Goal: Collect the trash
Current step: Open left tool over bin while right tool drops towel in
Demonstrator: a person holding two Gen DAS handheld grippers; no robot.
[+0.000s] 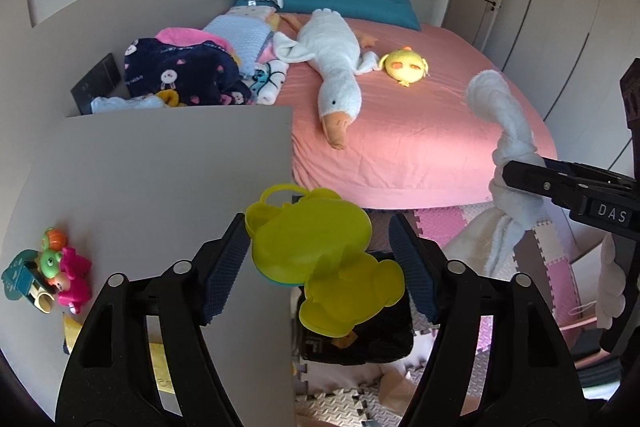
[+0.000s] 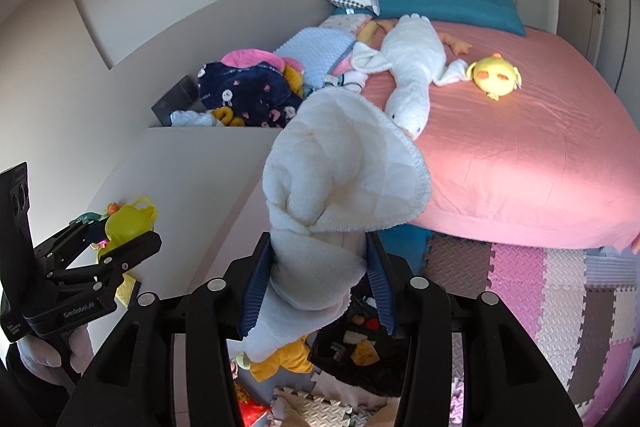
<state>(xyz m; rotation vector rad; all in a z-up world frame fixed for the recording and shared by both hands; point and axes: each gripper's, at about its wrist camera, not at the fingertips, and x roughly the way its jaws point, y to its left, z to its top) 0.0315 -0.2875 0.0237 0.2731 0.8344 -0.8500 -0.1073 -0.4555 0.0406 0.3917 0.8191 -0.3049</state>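
Trash is in both grippers, though neither piece looks like rubbish. The right gripper (image 2: pixel 318 243) has a white towel (image 2: pixel 344 167) between its jaws, which stand fairly narrow. The pads seem to pinch the towel at its twisted waist. Its bulk stands up above the jaws and its tail hangs down behind them, so its long axis runs roughly upright through the grip.

The left gripper (image 1: pixel 316 227) stands wide around a yellow duck toy (image 1: pixel 316 251). The toy lies slantwise between the pads, with one edge at the left pad and a lower corner at the right pad. Whether the pads press on it, I cannot tell.

The relation that matters is the one straight down. A black bin (image 1: pixel 360 343) sits on the foam mat (image 2: pixel 540 287), with a few small bits already in it. In the left wrist view it lies directly under the duck toy, partly hidden by it. In the right wrist view it lies below the jaws and a little to their right, near the towel's hanging tail. I judge that the left hand is the better placed over the bin, while the right would need to shift slightly so the towel's lower end points into it.

Further out, a grey ledge (image 1: pixel 160 167) stands beside the bin and carries small toys (image 1: pixel 52 275). Beyond it is a pink bed (image 1: pixel 420 147) with a plush goose (image 1: pixel 336 75).
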